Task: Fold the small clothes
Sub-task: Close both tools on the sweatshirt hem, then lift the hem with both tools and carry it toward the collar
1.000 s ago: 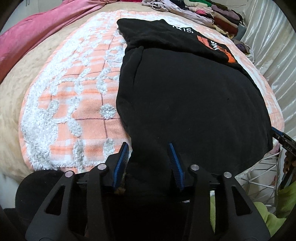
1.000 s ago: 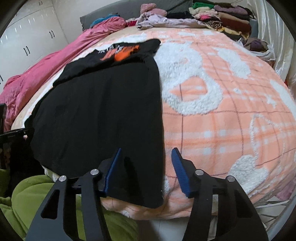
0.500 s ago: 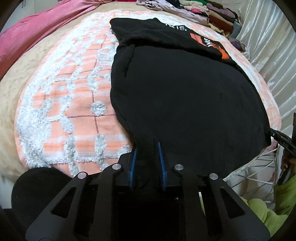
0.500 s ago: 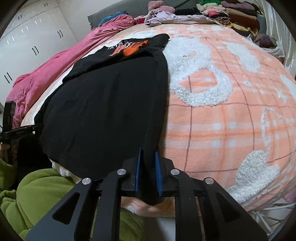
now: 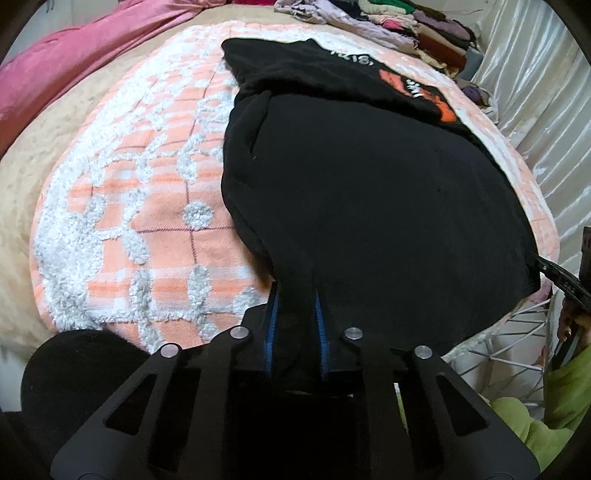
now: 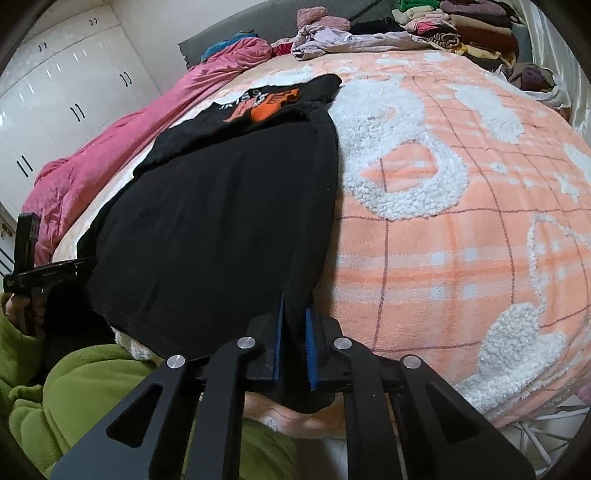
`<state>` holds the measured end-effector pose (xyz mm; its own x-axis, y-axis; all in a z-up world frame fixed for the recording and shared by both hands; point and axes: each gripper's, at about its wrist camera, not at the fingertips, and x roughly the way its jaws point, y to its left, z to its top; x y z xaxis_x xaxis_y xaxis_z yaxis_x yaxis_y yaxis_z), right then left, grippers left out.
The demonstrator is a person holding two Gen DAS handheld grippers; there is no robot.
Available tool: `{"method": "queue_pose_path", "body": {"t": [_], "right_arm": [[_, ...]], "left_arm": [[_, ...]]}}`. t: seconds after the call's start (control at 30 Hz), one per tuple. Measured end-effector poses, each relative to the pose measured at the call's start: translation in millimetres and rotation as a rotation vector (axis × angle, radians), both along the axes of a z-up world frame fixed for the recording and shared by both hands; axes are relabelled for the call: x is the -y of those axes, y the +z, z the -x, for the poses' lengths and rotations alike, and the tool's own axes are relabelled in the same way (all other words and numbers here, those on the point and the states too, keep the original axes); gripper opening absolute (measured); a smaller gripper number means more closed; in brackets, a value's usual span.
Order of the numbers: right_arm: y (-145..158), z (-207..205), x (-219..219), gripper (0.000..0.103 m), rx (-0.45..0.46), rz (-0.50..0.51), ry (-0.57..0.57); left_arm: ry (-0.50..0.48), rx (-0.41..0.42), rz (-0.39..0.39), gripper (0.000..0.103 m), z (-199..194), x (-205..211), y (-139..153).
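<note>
A black garment [image 5: 362, 192] with an orange and white print at its far end lies lengthwise on an orange and white plaid blanket [image 5: 147, 221]. My left gripper [image 5: 295, 299] is shut on the garment's near left corner at the bed's edge. In the right wrist view my right gripper [image 6: 294, 306] is shut on the near right corner of the same black garment [image 6: 229, 221]. Each gripper shows at the edge of the other's view. The fabric between the jaws is pulled taut and slightly lifted.
A pink duvet [image 6: 122, 147] lies along the far left side of the bed. Piles of clothes [image 6: 454, 26] sit at the head of the bed. A white curtain [image 5: 546, 122] hangs to the right. A green sleeve [image 6: 74, 398] and a white wire rack [image 5: 506, 343] are below the bed edge.
Both grippers went from open around the near hem corners to shut on them. They have since lifted the corners a little and drawn the fabric taut.
</note>
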<state>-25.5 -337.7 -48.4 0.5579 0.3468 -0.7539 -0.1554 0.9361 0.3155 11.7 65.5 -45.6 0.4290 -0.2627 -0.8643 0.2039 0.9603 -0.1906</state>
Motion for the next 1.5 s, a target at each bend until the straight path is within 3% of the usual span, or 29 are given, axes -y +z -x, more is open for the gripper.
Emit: {"method": "queue_pose_path", "body": {"t": [0.2,0.33,0.4,0.53,0.57,0.6,0.67,0.73,0.97,1.37,1.5], "right_arm": [[14,3,0,0.009,0.035,-0.022,0.012],[5,-2,-2,0.012,-0.003,-0.01,0.016],[-1,-3,-2,0.022,-0.025,-0.006,0.014],[-7,-4,-4,0.028,-0.036,-0.022,0.015],[-7,-4,-6,0.028,-0.033,-0.016,0.02],[-6,-4,-8,0.023,-0.03,-0.009,0.027],[-3,-3,-9,0.01,-0.018,-0.024,0.035],[2,-4,-6,0.01,-0.011,-0.062,0.038],[40,-15,12,0.009,0.095,-0.2,0.03],[113,-93,7,0.009,0.297,-0.216,-0.005],[128,-122,10,0.009,0.315,-0.197,-0.036]], "left_arm": [[-0.019,0.038,0.041,0.008,7,1,14],[-0.02,-0.004,0.035,0.012,2,3,2],[-0.015,-0.041,0.045,0.022,-1,3,-6],[-0.029,-0.039,0.048,0.023,1,6,-8],[-0.027,-0.04,0.041,0.019,1,7,-9],[-0.02,-0.037,0.027,0.007,1,7,-9],[-0.018,-0.031,0.032,0.006,0,7,-8],[-0.017,-0.013,0.051,0.005,1,5,-2],[0.004,0.081,0.167,0.005,-6,-12,41],[0.156,0.186,0.283,0.005,-62,-45,88],[0.18,0.21,0.274,0.005,-86,-42,97]]}}
